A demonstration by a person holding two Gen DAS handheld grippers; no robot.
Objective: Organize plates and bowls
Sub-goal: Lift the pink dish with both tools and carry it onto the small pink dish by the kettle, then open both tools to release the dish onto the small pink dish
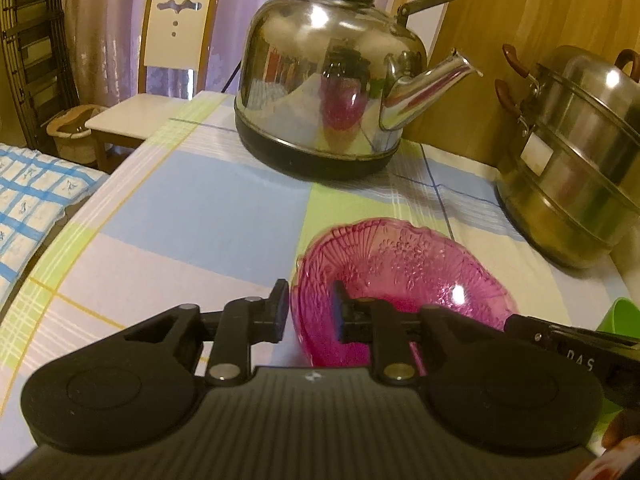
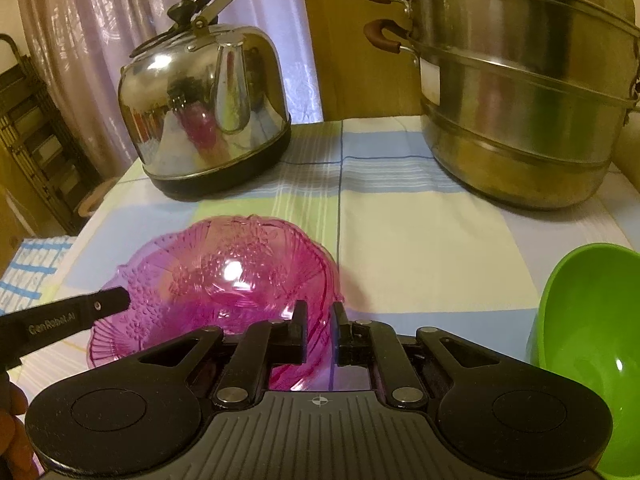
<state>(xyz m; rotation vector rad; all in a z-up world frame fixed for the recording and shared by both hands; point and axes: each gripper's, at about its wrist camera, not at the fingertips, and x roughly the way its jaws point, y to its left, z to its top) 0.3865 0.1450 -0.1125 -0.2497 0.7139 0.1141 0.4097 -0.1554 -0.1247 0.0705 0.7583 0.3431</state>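
A pink patterned glass bowl (image 1: 404,276) sits on the checked tablecloth; it also shows in the right wrist view (image 2: 224,276). My left gripper (image 1: 310,312) straddles the bowl's left rim, one finger outside and one inside, with a gap showing at the rim. My right gripper (image 2: 319,334) has its jaws closed to a narrow gap over the bowl's right rim. A green plastic bowl (image 2: 592,352) stands to the right of it; its edge shows in the left wrist view (image 1: 622,316).
A steel kettle (image 1: 332,76) stands at the back of the table (image 1: 192,208), and a stacked steel steamer pot (image 2: 520,92) at the back right. A white chair (image 1: 160,80) and a blue checked bed cover (image 1: 32,200) lie off the left edge.
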